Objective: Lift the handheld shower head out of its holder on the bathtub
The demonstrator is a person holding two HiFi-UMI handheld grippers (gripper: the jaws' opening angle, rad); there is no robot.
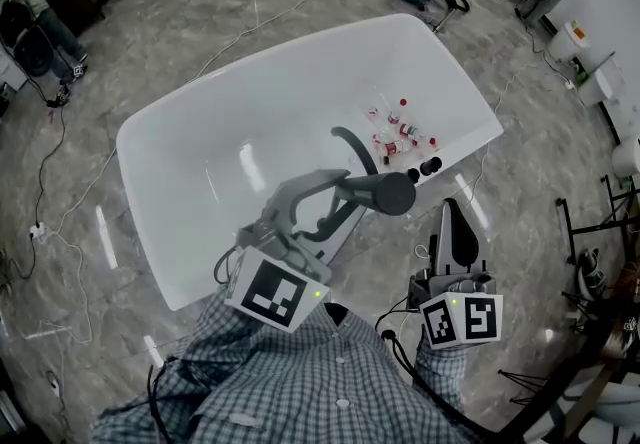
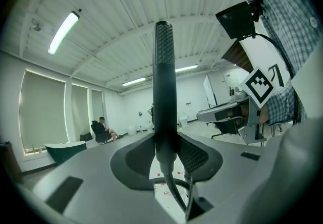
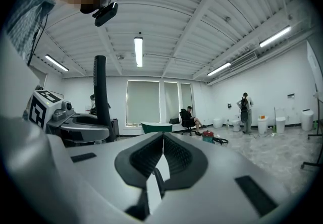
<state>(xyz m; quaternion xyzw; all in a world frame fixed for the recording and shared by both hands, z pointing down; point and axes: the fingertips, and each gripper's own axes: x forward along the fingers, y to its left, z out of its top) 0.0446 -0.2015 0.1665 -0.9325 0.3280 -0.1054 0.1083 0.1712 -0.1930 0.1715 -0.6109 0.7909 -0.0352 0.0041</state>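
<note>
The handheld shower head is a dark, stick-shaped unit and is held upright above the near rim of the bathtub. In the left gripper view, its textured handle is seen standing vertically, with the hose leaving its lower end and dropping out of sight below. The holder cannot be made out in any view.

The shower head is clamped by the left gripper. The tongs of this gripper are closed against both sides of the handle near its lower end.

The right gripper is held just beside the left one, on the person's right, and is pointed toward the tub rim. Its tongs are pressed together, with nothing between them. In the right gripper view, the shower head is visible to the left, upright in the left gripper.

On the tub rim, close behind the shower head, a dark curved spout and two dark knobs are mounted. Several small bottles with red caps are scattered on the tub bottom beyond the spout.

The bathtub is set on a grey marbled floor. A checked shirt is seen at the lower edge of the head view.
</note>
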